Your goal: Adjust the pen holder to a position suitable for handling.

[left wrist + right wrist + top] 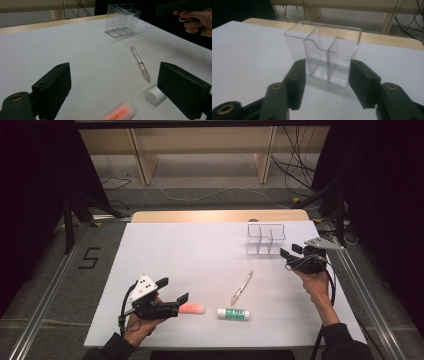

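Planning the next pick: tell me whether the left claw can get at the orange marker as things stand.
Probably yes. The left claw hangs open right beside the orange marker, nothing lies between them, and the glue stick and pen lie apart from it.

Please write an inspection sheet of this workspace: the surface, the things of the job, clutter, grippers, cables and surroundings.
Surface: white table top, wooden strip along its far edge.
Job's things: clear organizer, upright and empty, with inner dividers; orange highlighter, glue stick and pen lying apart on the near half.
Clutter: nothing seen.
Grippers: left gripper open, low beside the highlighter, holding nothing; right gripper open, next to the organizer, jaws pointing at it, contact not clear.
Cables: one trailing from each gripper; loose cables on the floor behind the table.
Surroundings: wooden shelf frame behind, metal rails at both sides, floor mark "5".
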The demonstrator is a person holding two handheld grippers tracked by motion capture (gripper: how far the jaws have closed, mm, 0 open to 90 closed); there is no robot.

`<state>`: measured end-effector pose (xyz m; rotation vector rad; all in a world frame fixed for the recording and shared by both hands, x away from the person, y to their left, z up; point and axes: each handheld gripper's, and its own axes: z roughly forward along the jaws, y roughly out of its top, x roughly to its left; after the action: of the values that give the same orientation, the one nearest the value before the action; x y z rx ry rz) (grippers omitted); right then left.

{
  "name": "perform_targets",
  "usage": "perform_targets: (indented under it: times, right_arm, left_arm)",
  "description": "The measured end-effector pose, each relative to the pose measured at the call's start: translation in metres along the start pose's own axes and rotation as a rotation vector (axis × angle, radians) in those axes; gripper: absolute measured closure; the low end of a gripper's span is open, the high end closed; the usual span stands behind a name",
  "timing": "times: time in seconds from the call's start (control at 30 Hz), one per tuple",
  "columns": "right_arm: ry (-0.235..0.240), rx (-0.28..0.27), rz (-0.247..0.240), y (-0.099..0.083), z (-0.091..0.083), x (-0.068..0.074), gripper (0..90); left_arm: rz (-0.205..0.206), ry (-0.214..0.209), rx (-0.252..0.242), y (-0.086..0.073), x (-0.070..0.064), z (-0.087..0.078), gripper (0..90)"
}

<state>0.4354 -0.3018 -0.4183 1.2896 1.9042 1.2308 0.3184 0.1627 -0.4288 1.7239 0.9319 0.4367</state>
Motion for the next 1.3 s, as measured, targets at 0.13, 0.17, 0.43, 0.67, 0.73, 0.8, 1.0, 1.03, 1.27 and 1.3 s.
perform_targets:
  times: [0.13, 0.17, 0.43, 0.67, 0.73, 0.8, 1.0, 1.03, 1.27, 1.3]
  right_arm:
    - [-0.026, 0.012, 0.023, 0.004, 0.002, -0.013, 65.1]
    - [-0.031, 0.017, 0.027, 0.005, 0.003, -0.017, 67.9]
    - [-0.083, 0.062, 0.073, 0.010, 0.022, -0.040, 84.5]
    - [-0.113, 0.111, 0.081, 0.013, 0.051, -0.051, 90.0]
    - [-0.109, 0.124, 0.083, 0.015, 0.058, -0.052, 90.0]
    - [-0.111, 0.129, 0.080, 0.015, 0.061, -0.052, 90.0]
    - [-0.107, 0.150, 0.095, 0.018, 0.074, -0.057, 90.0]
    - [-0.103, 0.153, 0.097, 0.018, 0.077, -0.057, 90.0]
    - [-0.079, 0.175, 0.094, 0.018, 0.092, -0.059, 90.0]
    - [-0.073, 0.177, 0.098, 0.018, 0.093, -0.059, 90.0]
  left_arm:
    - [-0.002, -0.001, -0.002, 0.000, 0.000, 0.000, 11.2]
    - [-0.002, -0.001, -0.002, 0.000, 0.000, 0.000, 11.2]
    - [-0.006, 0.000, -0.001, 0.000, 0.000, 0.001, 11.2]
    - [-0.009, -0.001, -0.001, 0.000, 0.000, 0.001, 11.3]
    - [-0.009, -0.001, -0.001, 0.000, 0.000, 0.001, 11.3]
    - [-0.009, -0.003, -0.002, 0.000, 0.000, 0.001, 11.3]
    - [-0.012, -0.004, -0.001, 0.000, 0.001, 0.000, 11.4]
    - [-0.012, -0.004, 0.000, 0.000, 0.001, 0.000, 11.4]
    - [-0.009, -0.003, 0.000, 0.000, 0.001, 0.000, 11.4]
    - [-0.007, -0.004, -0.002, 0.000, 0.001, 0.000, 11.4]
